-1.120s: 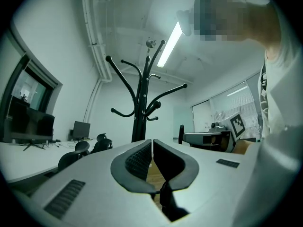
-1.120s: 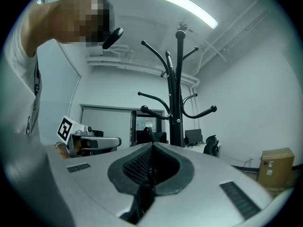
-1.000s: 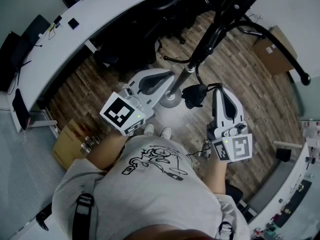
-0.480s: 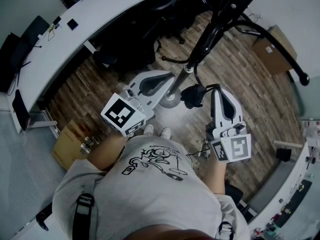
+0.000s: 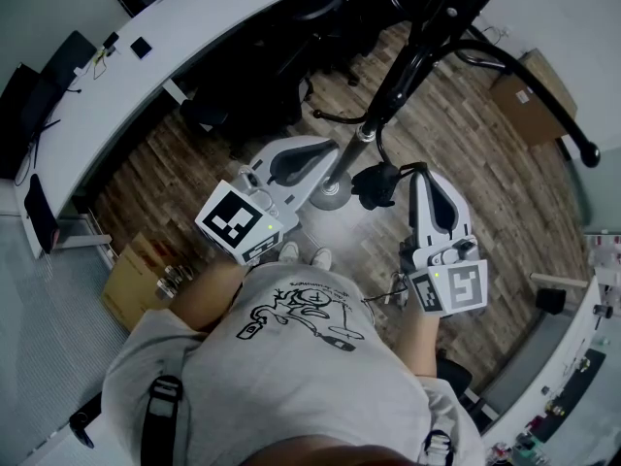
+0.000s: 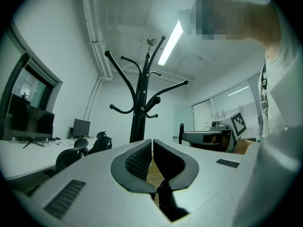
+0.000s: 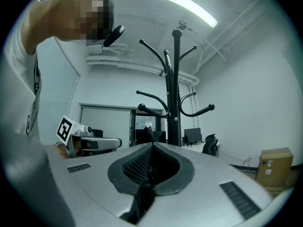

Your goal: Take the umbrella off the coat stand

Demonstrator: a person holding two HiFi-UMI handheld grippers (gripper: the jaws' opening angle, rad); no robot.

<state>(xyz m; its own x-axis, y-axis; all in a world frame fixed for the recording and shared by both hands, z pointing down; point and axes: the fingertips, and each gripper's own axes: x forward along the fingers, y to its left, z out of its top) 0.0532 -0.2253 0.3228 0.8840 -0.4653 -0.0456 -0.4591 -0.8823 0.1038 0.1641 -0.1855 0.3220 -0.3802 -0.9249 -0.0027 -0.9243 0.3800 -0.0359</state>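
The black coat stand [image 5: 388, 95] rises from its round base [image 5: 330, 194] on the wood floor just ahead of me. Its curved hooks [image 6: 138, 112] are bare in both gripper views, as seen on the stand [image 7: 175, 103]. A small black folded umbrella [image 5: 376, 184] hangs at the tip of my right gripper [image 5: 424, 170], whose jaws are shut [image 7: 152, 145]; the umbrella itself is hidden below them in the right gripper view. My left gripper [image 5: 325, 147] points at the pole beside the base, jaws shut [image 6: 152, 142] with nothing between them.
A long white curved desk [image 5: 175, 47] runs along the far left, with black office chairs [image 5: 262, 66] in front of it. A cardboard box [image 5: 529, 95] stands at the right and another [image 5: 136, 275] at my left. One stand arm [image 5: 543, 95] reaches out to the right.
The right gripper and the hanging umbrella have swayed very slightly sideways; the left gripper and the stand are unchanged.
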